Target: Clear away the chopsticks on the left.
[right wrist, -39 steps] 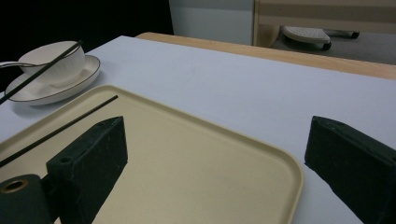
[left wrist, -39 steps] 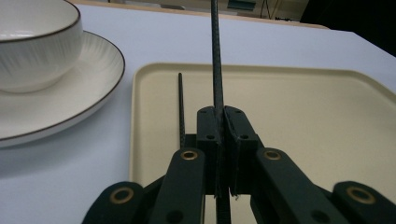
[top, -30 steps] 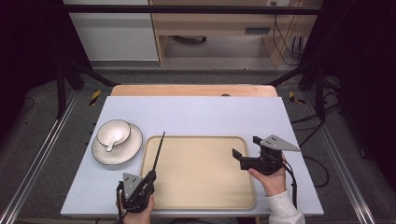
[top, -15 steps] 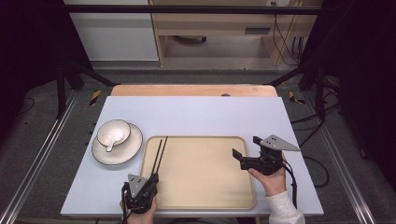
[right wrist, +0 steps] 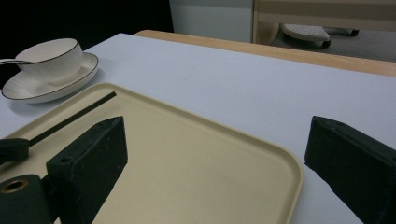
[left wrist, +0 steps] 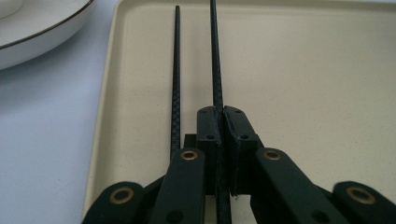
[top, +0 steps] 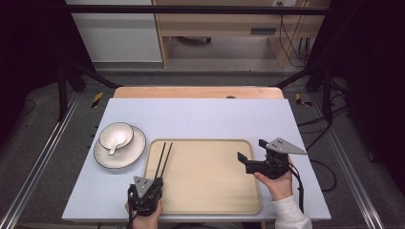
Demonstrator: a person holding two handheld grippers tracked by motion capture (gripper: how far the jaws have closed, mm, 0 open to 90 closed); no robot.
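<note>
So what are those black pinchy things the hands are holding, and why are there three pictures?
A person sits at a table and holds a hand-held tool in each hand, a bit like big tongs with two black jaws. One picture comes from a camera above the table. The other two come from small cameras riding on each tool, looking along its jaws.

On the table lies a beige tray. Left of it is a white bowl with a spoon in it, standing on a plate.

The left tool is squeezed shut on one black chopstick. A second chopstick lies beside it on the tray, along the outside of the jaws.

The right tool is open, holds nothing, and hovers over the tray's right side.
</note>
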